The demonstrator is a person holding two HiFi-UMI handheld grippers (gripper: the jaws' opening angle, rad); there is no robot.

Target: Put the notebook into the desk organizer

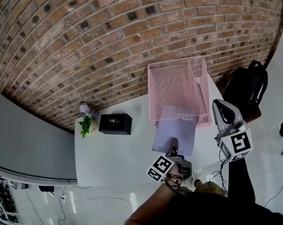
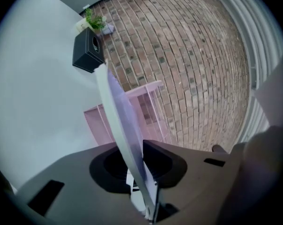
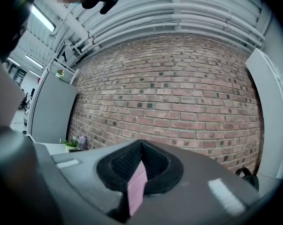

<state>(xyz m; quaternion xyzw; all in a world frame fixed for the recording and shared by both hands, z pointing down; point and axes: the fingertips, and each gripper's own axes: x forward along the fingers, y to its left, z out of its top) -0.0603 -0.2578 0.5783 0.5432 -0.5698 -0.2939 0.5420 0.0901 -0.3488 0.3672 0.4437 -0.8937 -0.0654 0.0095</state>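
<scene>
**As the notebook meets the organizer's mouth, the insertion is the step in hand**

While the left gripper (image 1: 173,143) clamps the near edge of the lavender notebook (image 1: 176,128), the notebook's far end lies at the front opening of the pink mesh desk organizer (image 1: 150,93) and looks to be just inside it. In the left gripper view both pads press on the notebook, which runs edge-on between them toward the organizer. Most of its length is outside, over the white table (image 1: 113,153).

The right gripper (image 1: 216,103) hangs just beside the organizer's right wall with its jaws together. A pink strip shows in the slit below their tips, and I cannot tell whether they pinch that wall or the pink is only seen through the gap.

By my reading the task is past the pick-up and partway through placing. The next move calls for sliding the notebook forward along the slot, square to the side walls so no corner snags the mesh, and releasing only once it is seated.
</scene>
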